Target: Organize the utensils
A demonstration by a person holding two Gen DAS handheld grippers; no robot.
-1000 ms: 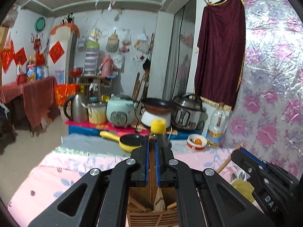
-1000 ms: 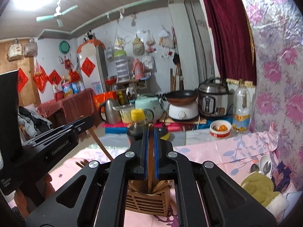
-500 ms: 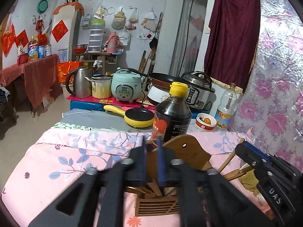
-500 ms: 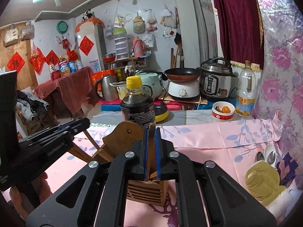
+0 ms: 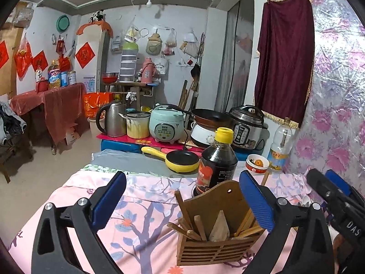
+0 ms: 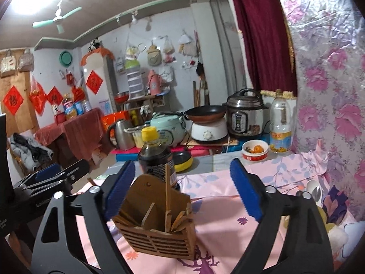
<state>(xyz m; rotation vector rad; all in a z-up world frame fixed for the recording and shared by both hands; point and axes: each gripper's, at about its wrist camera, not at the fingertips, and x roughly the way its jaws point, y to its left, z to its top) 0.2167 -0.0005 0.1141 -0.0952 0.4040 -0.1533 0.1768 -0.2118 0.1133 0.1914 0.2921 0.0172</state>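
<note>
**Left wrist view: both grippers parted over a filled chopstick holder**

Showing a pink floral tablecloth spreading across the foreground, cookware crowding a low counter behind. Standing near the centre: a dark sauce bottle with a yellow cap, directly behind a slatted wooden holder. Already sitting inside the holder: a loose bundle of wooden chopsticks, leaning at mixed angles.

Hovering on either side: left gripper with fingers spread wide, gripping nothing; right gripper likewise spread wide and empty, framing the holder and one chopstick standing almost upright.

Judging progress: seemingly most of the way along, with the sticks housed and nothing in either grasp. Possibly remaining: two spoons lying at the right edge of the cloth beside a yellowish cloth bundle. Unable to tell whether any other loose utensils are lying out of view.
</note>
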